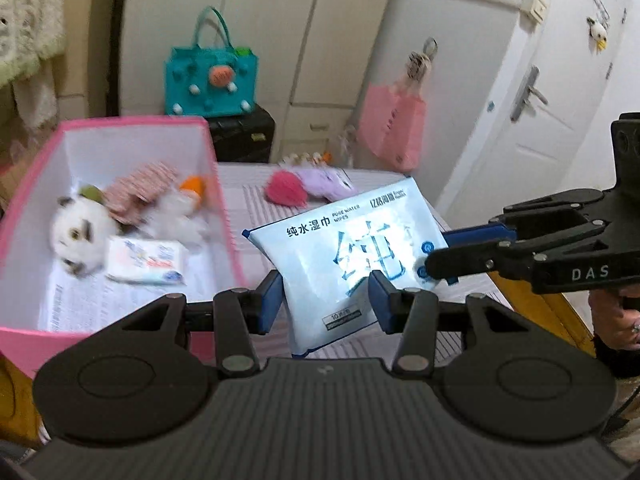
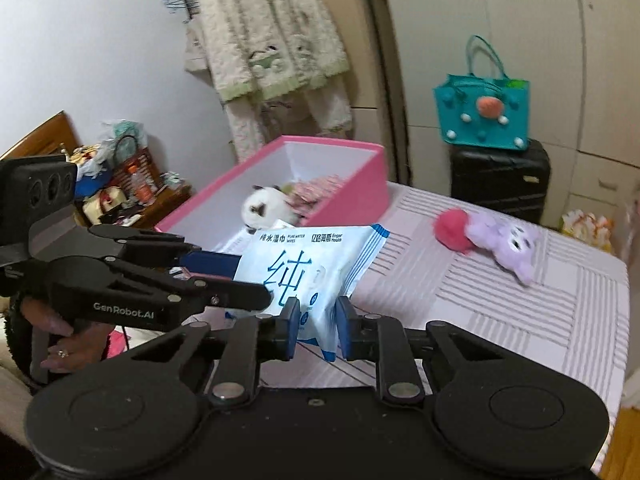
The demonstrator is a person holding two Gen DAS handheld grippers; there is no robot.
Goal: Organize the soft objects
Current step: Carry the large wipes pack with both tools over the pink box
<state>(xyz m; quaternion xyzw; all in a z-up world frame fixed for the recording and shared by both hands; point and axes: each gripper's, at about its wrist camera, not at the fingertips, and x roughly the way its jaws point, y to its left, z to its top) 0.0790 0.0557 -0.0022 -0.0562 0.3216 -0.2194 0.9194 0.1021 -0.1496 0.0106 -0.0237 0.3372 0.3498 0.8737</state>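
Wet-wipe pack, clamped between left tool and right tool, raised beside pink box; slippage risked if slick film shifts.

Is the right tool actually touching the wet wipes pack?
Touching. The right wrist view shows the right tool with both blue pads pinching the lower corner of the wet wipes pack, no gap on either side.

Wipes pack reads "PURE WATER WIPES"; right tool "DAS", left tool seemingly "GenRobot.AI".
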